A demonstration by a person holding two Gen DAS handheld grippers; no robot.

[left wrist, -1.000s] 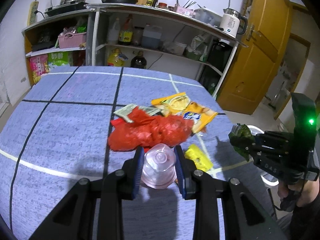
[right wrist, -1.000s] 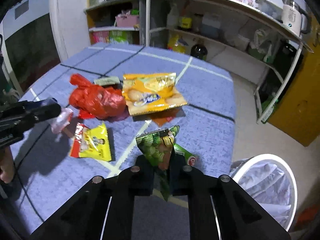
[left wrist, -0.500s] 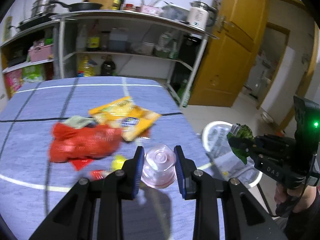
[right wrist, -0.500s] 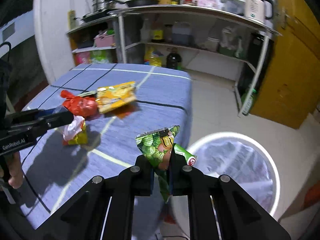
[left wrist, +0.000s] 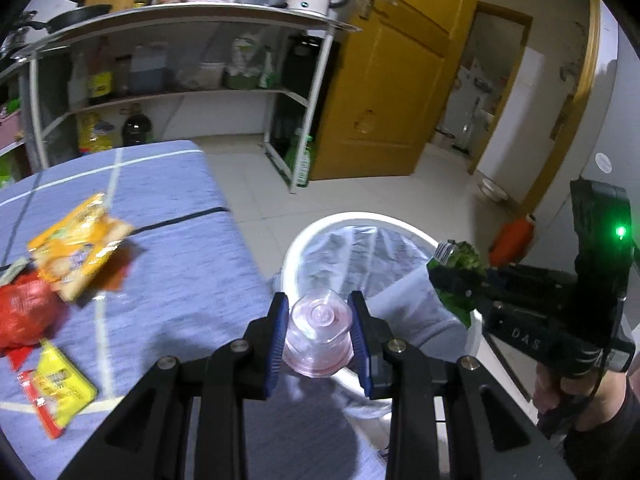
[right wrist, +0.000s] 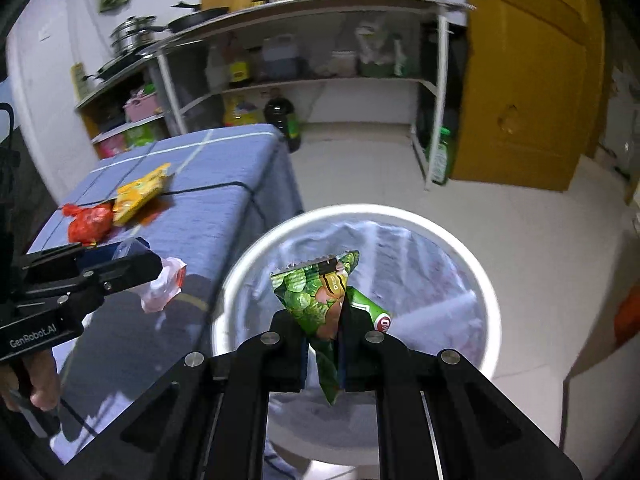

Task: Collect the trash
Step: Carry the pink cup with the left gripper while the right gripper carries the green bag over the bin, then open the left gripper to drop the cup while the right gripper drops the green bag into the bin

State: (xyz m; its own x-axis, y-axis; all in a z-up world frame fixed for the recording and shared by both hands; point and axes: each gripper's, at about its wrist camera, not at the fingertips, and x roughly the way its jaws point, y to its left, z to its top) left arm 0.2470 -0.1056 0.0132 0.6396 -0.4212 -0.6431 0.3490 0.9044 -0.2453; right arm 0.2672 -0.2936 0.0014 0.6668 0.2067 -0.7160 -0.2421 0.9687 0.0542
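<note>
My left gripper (left wrist: 318,320) is shut on a clear plastic cup (left wrist: 318,334) and holds it over the table's right edge, beside the white bin (left wrist: 304,236). The cup also shows in the right wrist view (right wrist: 164,284). My right gripper (right wrist: 324,340) is shut on a green snack wrapper (right wrist: 316,296) and holds it above the open, bag-lined bin (right wrist: 486,292). The wrapper shows in the left wrist view (left wrist: 456,264) too. On the blue table (left wrist: 172,264) lie a yellow-orange snack bag (left wrist: 76,248), a red plastic bag (left wrist: 24,312) and a small yellow packet (left wrist: 56,388).
A metal shelf unit (left wrist: 180,80) with bottles and a kettle stands behind the table. A yellow wooden door (left wrist: 392,92) is at the right. An orange object (left wrist: 514,236) lies on the tiled floor past the bin.
Both grippers have swung right, away from the table's middle toward the bin. The wrapper now hangs over the bin opening; the cup is at the table's edge.
</note>
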